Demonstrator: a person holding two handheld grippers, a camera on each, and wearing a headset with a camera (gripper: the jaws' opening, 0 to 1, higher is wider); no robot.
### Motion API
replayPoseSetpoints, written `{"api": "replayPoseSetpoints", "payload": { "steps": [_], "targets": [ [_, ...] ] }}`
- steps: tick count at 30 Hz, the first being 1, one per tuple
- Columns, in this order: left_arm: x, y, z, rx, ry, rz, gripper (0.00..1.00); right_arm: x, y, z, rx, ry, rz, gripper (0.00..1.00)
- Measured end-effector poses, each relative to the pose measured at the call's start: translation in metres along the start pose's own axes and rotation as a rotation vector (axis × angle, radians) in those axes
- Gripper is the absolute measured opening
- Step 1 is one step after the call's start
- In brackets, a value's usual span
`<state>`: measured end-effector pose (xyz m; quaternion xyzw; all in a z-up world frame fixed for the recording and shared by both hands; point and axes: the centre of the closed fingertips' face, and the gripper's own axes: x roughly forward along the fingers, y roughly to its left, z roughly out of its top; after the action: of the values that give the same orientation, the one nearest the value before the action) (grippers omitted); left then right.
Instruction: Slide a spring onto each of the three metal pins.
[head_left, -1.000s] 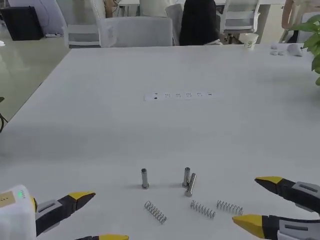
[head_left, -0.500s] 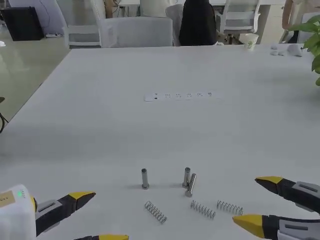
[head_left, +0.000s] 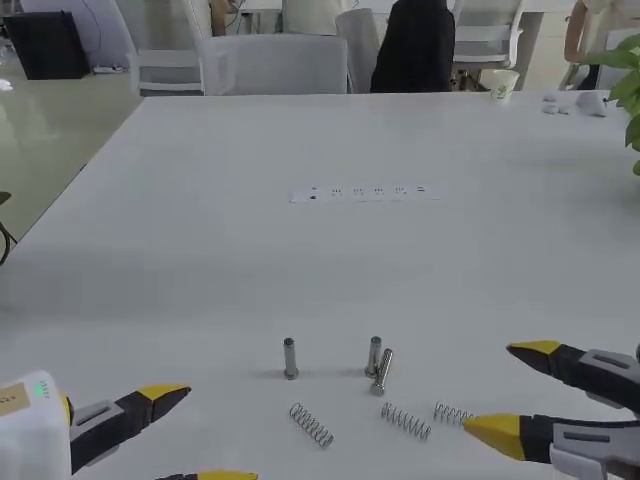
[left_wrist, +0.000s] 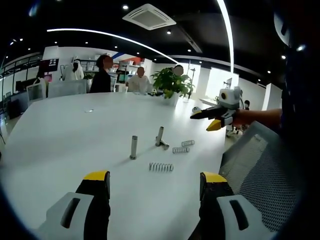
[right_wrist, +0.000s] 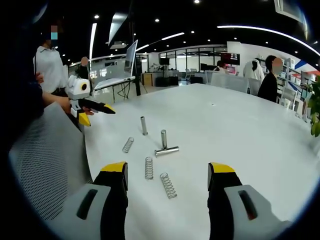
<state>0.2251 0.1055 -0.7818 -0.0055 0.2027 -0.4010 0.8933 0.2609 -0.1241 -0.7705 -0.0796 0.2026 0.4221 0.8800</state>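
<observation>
Two metal pins stand upright on the white table (head_left: 200, 250): one on the left (head_left: 290, 357) and one on the right (head_left: 374, 354). A third pin (head_left: 383, 370) lies against the right one. Three springs lie in front of them: left (head_left: 311, 424), middle (head_left: 405, 420) and right (head_left: 450, 412). My right gripper (head_left: 512, 390) is open, its lower tip at the right spring's end. My left gripper (head_left: 195, 435) is open near the front left edge. The right gripper view has the pins (right_wrist: 163, 139) and springs (right_wrist: 148, 167) just beyond my open gripper (right_wrist: 168, 170). The left gripper view has them further off (left_wrist: 161, 166).
A row of sockets (head_left: 365, 191) is set flush in the table's middle. Chairs (head_left: 270, 62) line the far edge. A paper cup (head_left: 500, 82) and plant leaves (head_left: 630, 90) are at the far right. A mesh chair back (right_wrist: 45, 165) is close by the table's near edge.
My right gripper has shifted a little left, so its lower tip now reaches the right spring's end. The left gripper, pins and springs have not moved.
</observation>
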Motion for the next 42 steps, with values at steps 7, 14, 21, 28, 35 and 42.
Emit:
{"api": "replayPoseSetpoints", "payload": {
  "steps": [7,14,21,28,35,42],
  "targets": [
    [0.0,0.0,-0.001,-0.001,0.0,-0.001,0.7,0.008,-0.004,0.008,-0.011,0.012,0.008,0.64],
    [0.001,0.0,-0.001,0.0,0.002,-0.001,0.7,0.015,-0.009,0.012,-0.014,0.026,0.023,0.64],
    [0.0,0.0,-0.001,0.001,0.002,0.0,0.7,0.021,-0.017,0.018,-0.01,0.033,0.027,0.64],
    [0.0,0.0,-0.001,0.002,-0.001,0.001,0.7,0.028,-0.024,0.018,-0.015,0.053,0.025,0.63],
    [-0.003,0.001,-0.001,0.001,-0.003,0.005,0.7,0.03,-0.03,0.019,-0.003,0.061,0.02,0.62],
    [-0.002,0.001,-0.001,0.0,-0.006,0.002,0.7,0.031,-0.032,0.02,-0.003,0.073,0.006,0.6]
  ]
}}
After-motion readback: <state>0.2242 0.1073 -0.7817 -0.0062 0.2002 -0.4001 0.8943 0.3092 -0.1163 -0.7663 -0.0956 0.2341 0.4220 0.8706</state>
